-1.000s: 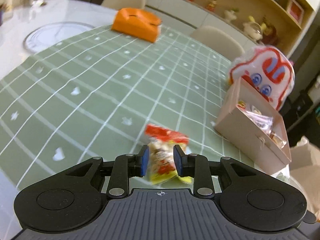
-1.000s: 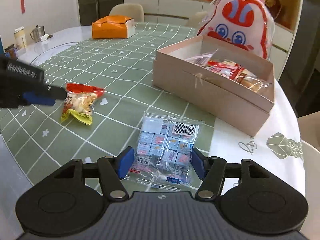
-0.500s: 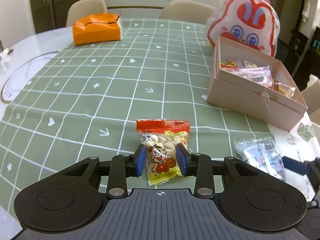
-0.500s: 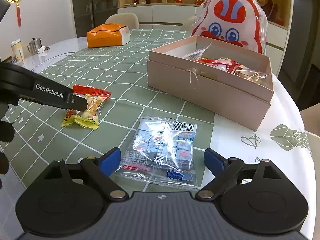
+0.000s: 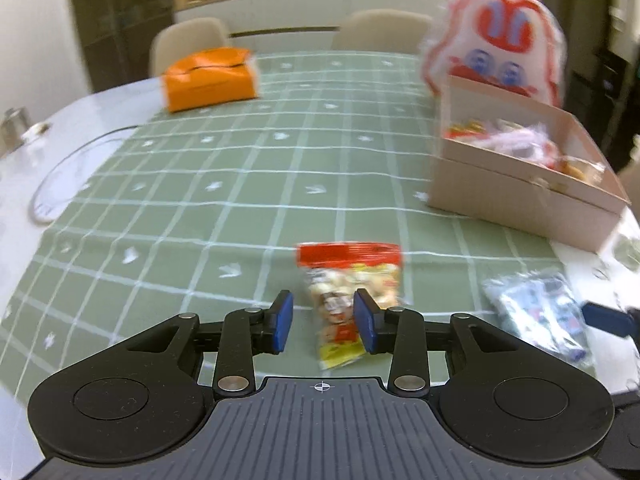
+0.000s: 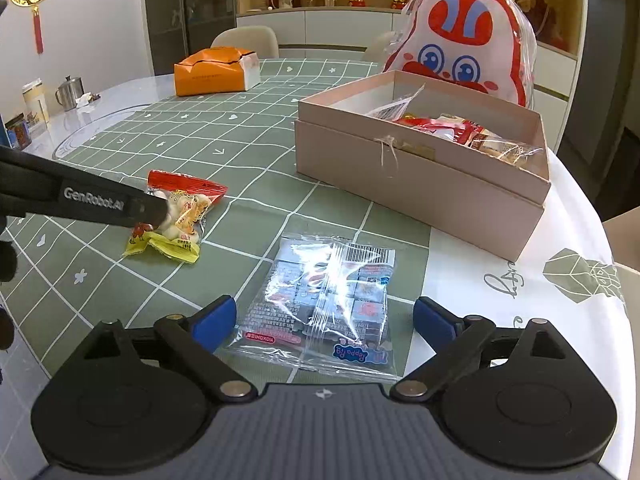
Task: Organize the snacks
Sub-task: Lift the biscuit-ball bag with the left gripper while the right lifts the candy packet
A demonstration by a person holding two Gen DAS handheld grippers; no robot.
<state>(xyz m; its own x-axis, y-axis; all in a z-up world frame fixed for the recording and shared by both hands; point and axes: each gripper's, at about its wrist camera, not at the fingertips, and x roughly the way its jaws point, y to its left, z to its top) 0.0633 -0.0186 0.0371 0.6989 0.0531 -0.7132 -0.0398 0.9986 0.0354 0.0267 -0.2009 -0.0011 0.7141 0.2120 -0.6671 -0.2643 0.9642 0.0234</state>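
Right wrist: left gripper [image 6: 158,212] arm reads "GenRobot.AI"; clear packet [image 6: 320,304] "Peppa Pig".

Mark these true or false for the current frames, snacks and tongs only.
1. The right tongs stand wide open around the clear cube-snack packet. True.
2. The red-and-yellow snack bag lies inside the pink box. False: it lies on the green tablecloth, between the left tongs' pads.
3. The pink box is empty. False: it already holds several wrapped snacks.
4. The orange box sits at the far side of the table. True.
5. The clear packet is lifted off the table. False: it lies flat on the cloth.
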